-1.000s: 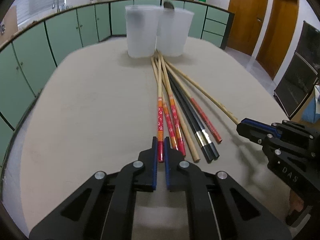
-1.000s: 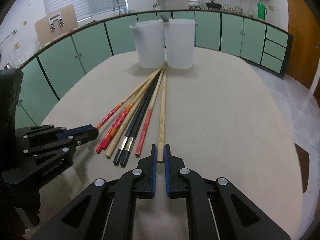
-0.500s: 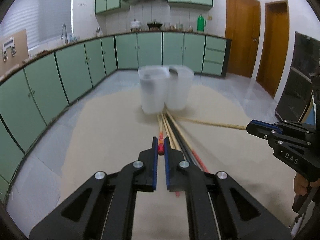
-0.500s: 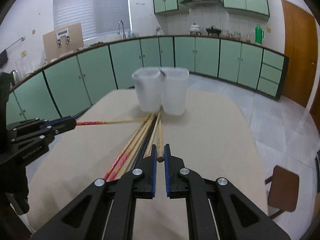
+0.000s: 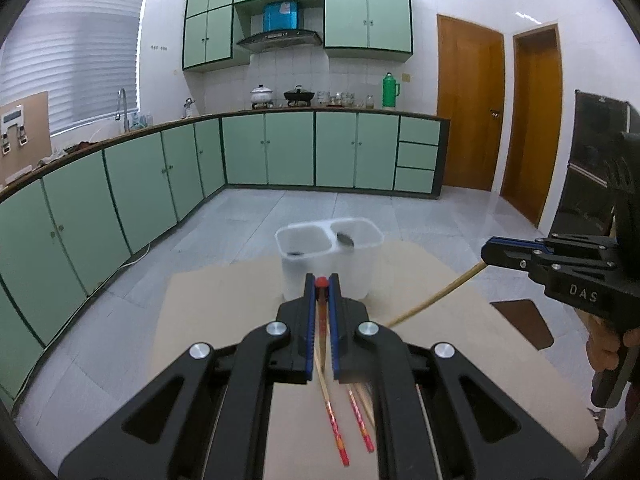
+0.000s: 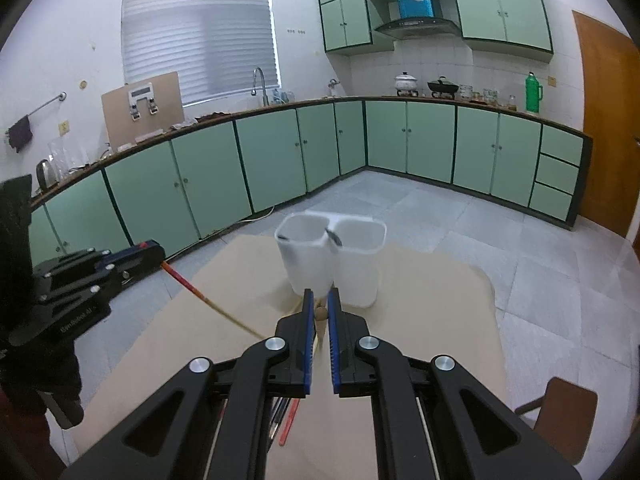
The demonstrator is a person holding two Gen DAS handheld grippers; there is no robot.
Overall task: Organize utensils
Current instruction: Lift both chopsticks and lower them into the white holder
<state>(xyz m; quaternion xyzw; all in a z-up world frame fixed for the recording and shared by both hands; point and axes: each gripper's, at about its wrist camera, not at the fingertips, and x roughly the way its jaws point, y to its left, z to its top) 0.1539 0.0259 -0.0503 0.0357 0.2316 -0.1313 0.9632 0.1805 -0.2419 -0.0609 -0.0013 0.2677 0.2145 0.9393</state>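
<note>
My left gripper (image 5: pixel 321 285) is shut on a red-patterned chopstick (image 5: pixel 321 282), held by its red end and raised high above the table; it also shows in the right wrist view (image 6: pixel 188 281). My right gripper (image 6: pixel 319 304) is shut on a plain wooden chopstick (image 6: pixel 321 314), also raised; its shaft shows in the left wrist view (image 5: pixel 434 299). A white two-compartment utensil holder (image 5: pixel 330 256) stands at the table's far end, also in the right wrist view (image 6: pixel 332 258), with a spoon in it. Several more chopsticks (image 5: pixel 352 420) lie on the table below.
The beige table (image 6: pixel 432 320) ends just behind the holder. A brown chair (image 6: pixel 560 412) stands at the right. Green kitchen cabinets (image 5: pixel 280 152) run along the far walls.
Both grippers have lifted their chopsticks by the near ends, well above the table. The views have tilted up from the tabletop towards the room.
</note>
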